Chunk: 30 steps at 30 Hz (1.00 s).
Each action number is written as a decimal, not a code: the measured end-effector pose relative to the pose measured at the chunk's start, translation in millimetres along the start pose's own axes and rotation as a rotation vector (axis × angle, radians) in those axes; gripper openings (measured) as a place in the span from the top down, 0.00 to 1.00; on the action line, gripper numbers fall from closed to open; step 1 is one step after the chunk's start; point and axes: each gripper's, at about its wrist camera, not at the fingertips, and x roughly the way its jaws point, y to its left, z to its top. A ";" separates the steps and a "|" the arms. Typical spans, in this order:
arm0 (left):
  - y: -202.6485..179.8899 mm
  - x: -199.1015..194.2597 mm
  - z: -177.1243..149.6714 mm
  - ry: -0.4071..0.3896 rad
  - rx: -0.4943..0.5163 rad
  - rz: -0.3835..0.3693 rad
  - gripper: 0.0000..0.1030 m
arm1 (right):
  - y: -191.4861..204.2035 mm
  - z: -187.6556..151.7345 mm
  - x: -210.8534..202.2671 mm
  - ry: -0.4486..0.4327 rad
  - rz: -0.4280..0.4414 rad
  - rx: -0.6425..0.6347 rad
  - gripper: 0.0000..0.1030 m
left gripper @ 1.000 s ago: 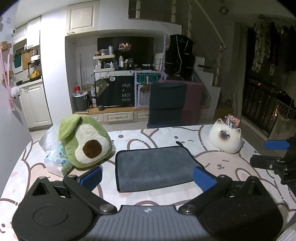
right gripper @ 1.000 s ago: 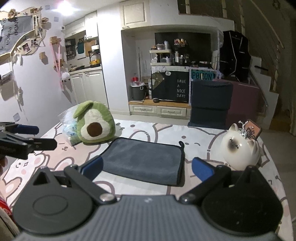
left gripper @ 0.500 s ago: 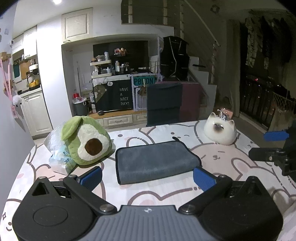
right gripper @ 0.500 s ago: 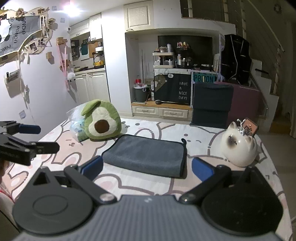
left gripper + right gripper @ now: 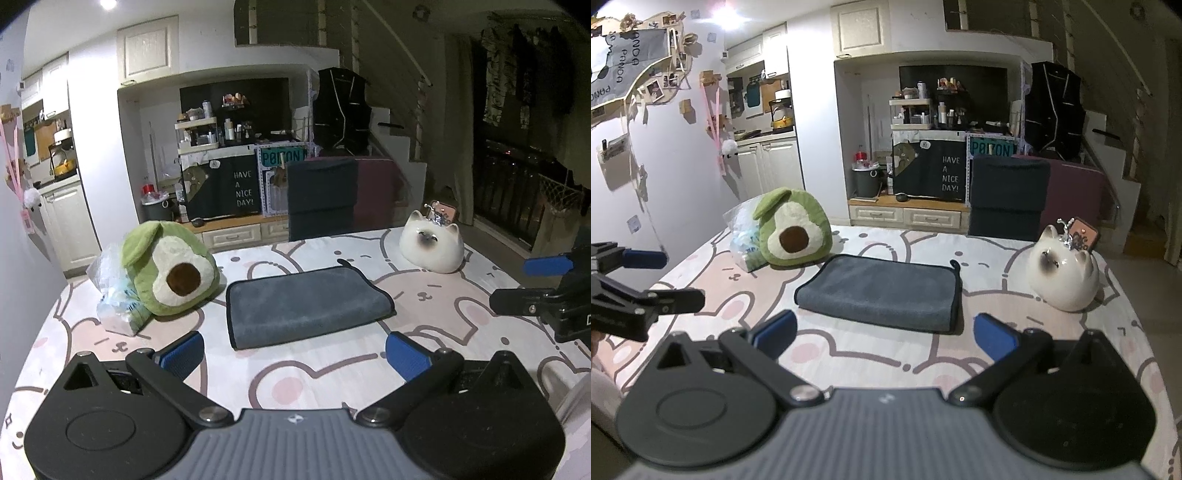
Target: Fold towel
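Both your claws are spread wide and empty: left claw (image 5: 294, 352), right claw (image 5: 884, 334); towel (image 5: 306, 304) lies dead ahead of each on the bench (image 5: 314, 373), apart from both, long axis crosswise to your fingers; neither clearly nearer; grey, flat, already doubled over, dark-trimmed edge right, loop at the far right corner.

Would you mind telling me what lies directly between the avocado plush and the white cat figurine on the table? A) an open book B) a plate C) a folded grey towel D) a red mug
C: the folded grey towel lies flat between the avocado plush and the cat figurine.
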 end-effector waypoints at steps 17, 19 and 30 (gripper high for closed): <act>-2.7 -10.9 -21.4 0.014 -0.008 -0.014 0.00 | 8.6 -19.0 -8.5 0.029 -0.004 -0.011 0.00; -3.6 -12.3 -24.0 0.013 -0.005 -0.006 0.00 | 9.1 -20.8 -9.3 0.029 -0.004 -0.007 0.00; -1.2 -15.8 -32.8 0.022 -0.019 0.000 0.00 | 14.1 -27.1 -11.8 0.032 -0.019 -0.027 0.00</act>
